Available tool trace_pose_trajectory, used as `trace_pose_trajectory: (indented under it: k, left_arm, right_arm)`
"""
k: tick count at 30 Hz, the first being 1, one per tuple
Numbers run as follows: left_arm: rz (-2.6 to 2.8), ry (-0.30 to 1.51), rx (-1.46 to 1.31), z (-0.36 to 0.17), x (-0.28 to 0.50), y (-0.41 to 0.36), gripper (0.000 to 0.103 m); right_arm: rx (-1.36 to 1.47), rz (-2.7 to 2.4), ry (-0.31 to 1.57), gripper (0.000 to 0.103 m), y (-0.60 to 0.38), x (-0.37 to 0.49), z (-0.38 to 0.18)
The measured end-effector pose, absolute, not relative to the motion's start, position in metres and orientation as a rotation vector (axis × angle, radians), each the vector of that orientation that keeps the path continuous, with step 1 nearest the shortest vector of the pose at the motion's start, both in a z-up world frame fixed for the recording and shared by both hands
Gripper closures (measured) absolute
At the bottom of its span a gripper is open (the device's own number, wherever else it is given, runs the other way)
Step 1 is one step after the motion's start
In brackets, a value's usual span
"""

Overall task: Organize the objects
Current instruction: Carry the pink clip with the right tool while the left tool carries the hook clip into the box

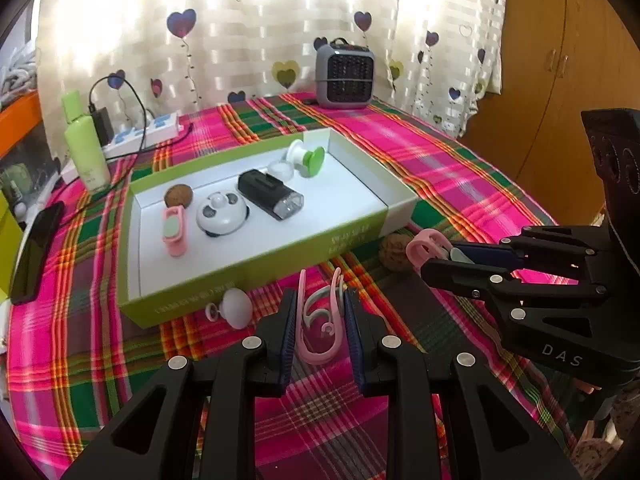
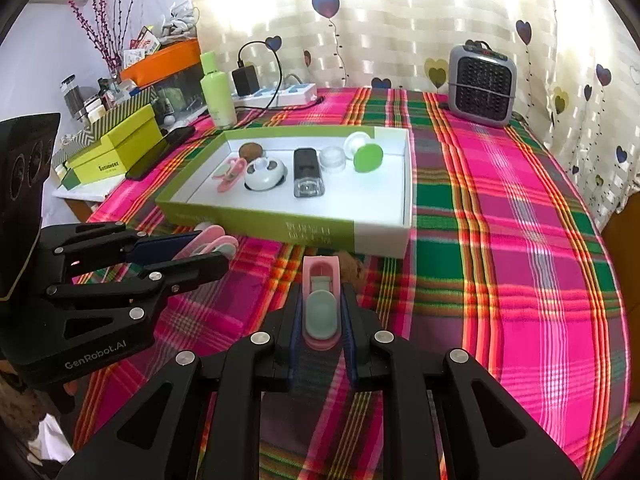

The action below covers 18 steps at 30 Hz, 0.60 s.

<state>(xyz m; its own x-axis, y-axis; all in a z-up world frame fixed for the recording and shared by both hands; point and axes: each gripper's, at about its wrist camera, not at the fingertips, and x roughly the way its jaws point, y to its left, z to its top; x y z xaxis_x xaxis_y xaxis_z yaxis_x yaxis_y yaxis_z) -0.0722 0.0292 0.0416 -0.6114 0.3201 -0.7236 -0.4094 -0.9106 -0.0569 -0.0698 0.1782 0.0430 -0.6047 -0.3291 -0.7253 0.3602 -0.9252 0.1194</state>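
Left wrist view showed six items already in the box (image 1: 256, 276); both grippers (image 1: 322, 320) (image 2: 322, 312) clenched pink clips (image 1: 320, 320) (image 2: 321, 304), walnut (image 1: 395, 249) and knob (image 1: 236, 307) remaining beside the box.

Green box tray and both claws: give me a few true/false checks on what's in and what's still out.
1. The left claw grips a pink clip. True.
2. The right claw is empty. False: it is shut on a pink clip with a grey-green pad.
3. The black flashlight lies in the green box tray. True.
4. The white knob sits inside the tray. False: it lies on the plaid tablecloth, outside the tray's near wall.
5. A walnut lies on the cloth outside the tray. True.
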Motion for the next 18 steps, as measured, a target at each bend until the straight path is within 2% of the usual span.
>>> trace_pose_trajectory:
  k: [18]
  left_arm:
    - [2.553, 0.052, -1.1, 0.055, -0.101, 0.008, 0.082]
  right_arm:
    - [1.088, -2.513, 0.046, 0.085, 0.173, -0.095, 0.057]
